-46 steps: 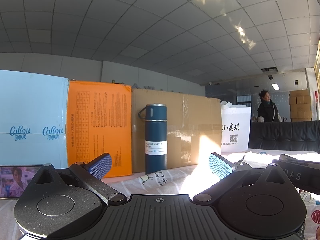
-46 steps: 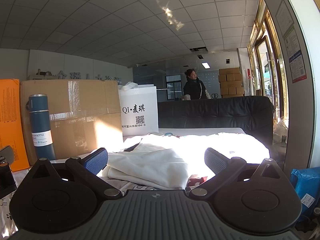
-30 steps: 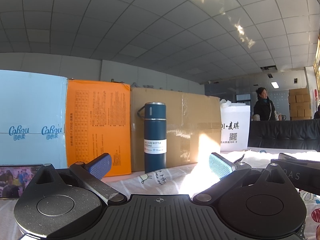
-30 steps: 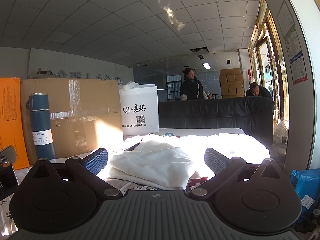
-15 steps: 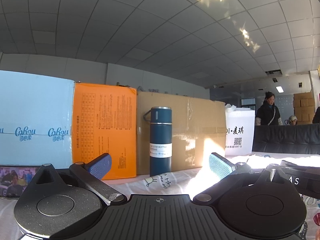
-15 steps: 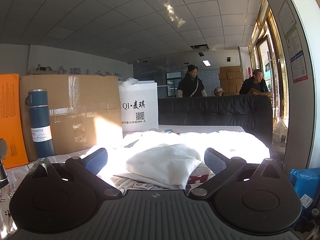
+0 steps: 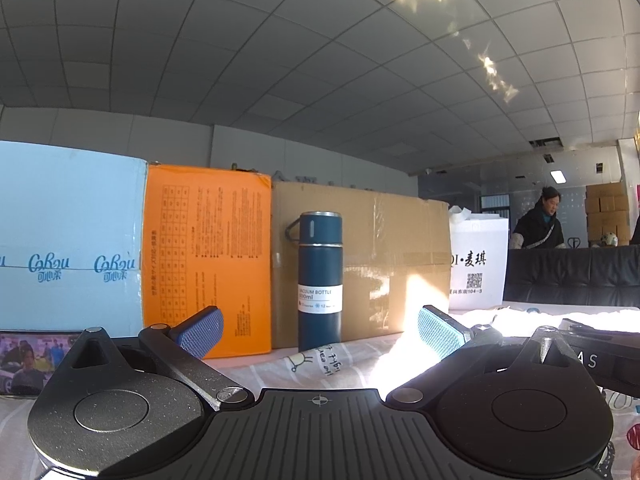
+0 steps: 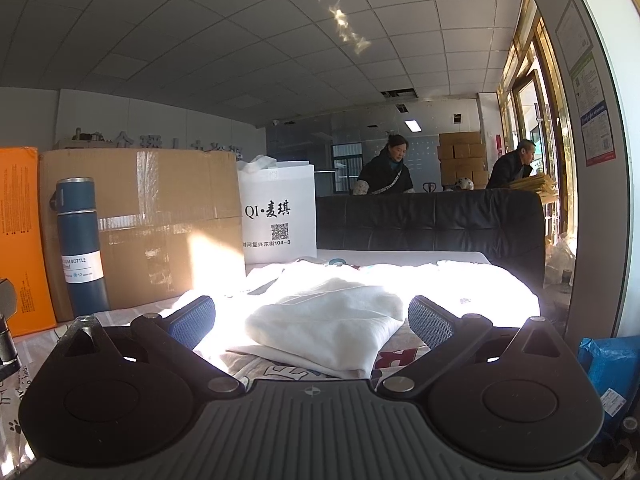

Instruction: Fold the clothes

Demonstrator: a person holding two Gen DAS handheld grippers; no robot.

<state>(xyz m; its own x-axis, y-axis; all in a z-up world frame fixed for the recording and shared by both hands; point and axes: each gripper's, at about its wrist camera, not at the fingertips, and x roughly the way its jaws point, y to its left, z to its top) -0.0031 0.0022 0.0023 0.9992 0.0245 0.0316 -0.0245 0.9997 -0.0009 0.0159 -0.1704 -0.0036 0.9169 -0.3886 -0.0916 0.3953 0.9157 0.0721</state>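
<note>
A white garment [image 8: 332, 326], loosely folded, lies on the patterned tablecloth [image 8: 272, 366] right in front of my right gripper [image 8: 311, 317]. More white cloth [image 8: 452, 284] lies spread behind it in bright sun. My right gripper is open and empty, low over the table, with the garment between and beyond its fingertips. My left gripper [image 7: 320, 332] is open and empty, facing the boxes at the back. Part of the right gripper's body [image 7: 600, 352] shows at the right edge of the left wrist view.
A blue vacuum bottle [image 7: 320, 280] stands before a cardboard box [image 7: 384, 256]. An orange box [image 7: 206, 256] and a light blue box [image 7: 68, 240] stand to its left, a white box [image 8: 278, 216] to its right. A black sofa [image 8: 432, 220] and two people are behind.
Both grippers have shifted slightly. The right gripper has moved closer to the folded white garment, which now looks larger and more central. The people behind have moved.
</note>
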